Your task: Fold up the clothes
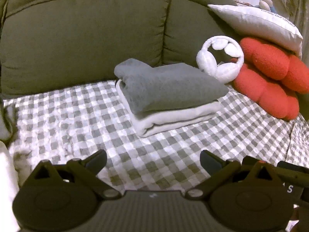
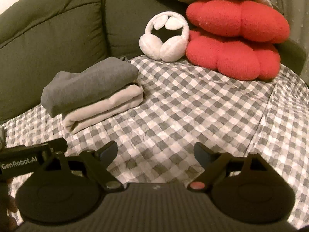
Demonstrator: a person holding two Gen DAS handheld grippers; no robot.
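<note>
A dark olive padded sofa back (image 1: 87, 38) rises behind the grey-and-white checked cover (image 1: 77, 116). On it, two red lobed cushions (image 2: 235, 38) and the folded dark grey garment (image 1: 170, 85) atop a folded pale, perhaps cream, garment (image 1: 173, 119). Fluffy white earmuffs (image 2: 164, 38) sit beside. Left gripper (image 1: 153, 161) and right gripper (image 2: 155, 153) both gape, empty.

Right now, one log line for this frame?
left gripper: open, empty | right gripper: open, empty | grey garment folded atop folded white garment on checked cover
</note>
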